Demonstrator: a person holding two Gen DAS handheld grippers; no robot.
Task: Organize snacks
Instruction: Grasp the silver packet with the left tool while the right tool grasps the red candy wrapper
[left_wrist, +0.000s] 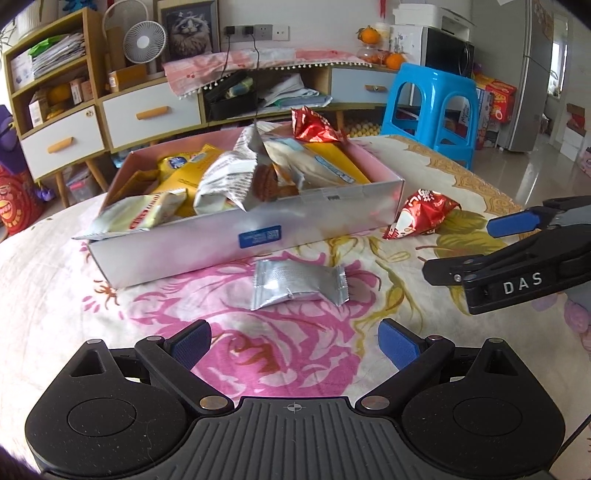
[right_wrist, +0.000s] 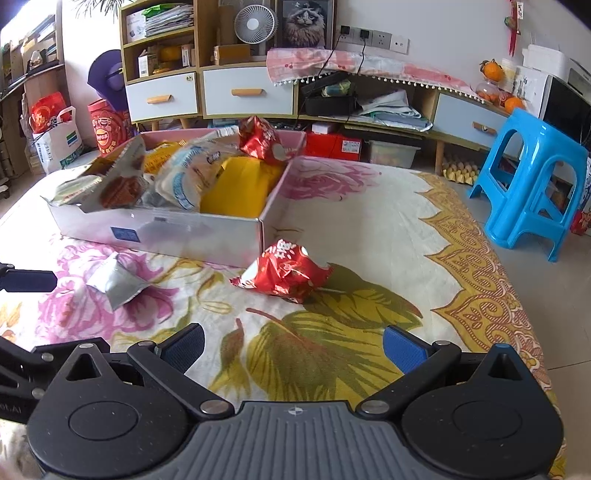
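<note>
Nearest the left wrist camera, the left gripper (left_wrist: 293, 341) hangs above the flowered tablecloth (left_wrist: 74, 314) with its blue pads spread wide and nothing between them. Just ahead of it lies a silver snack packet (left_wrist: 297, 282), flat on the cloth and a little short of the box. The right gripper (right_wrist: 293, 347) is likewise spread and empty, aimed at a red snack packet (right_wrist: 284, 271) that sits on the cloth just beside the box's near corner; whether it touches the wall is hard to tell. Beyond both stands the shallow cardboard box (left_wrist: 236, 236), heaped with yellow, white and silver packets, one more red packet (left_wrist: 314, 125) perched at its far edge. Behind the table stands a blue plastic stool (left_wrist: 432, 107).
</note>
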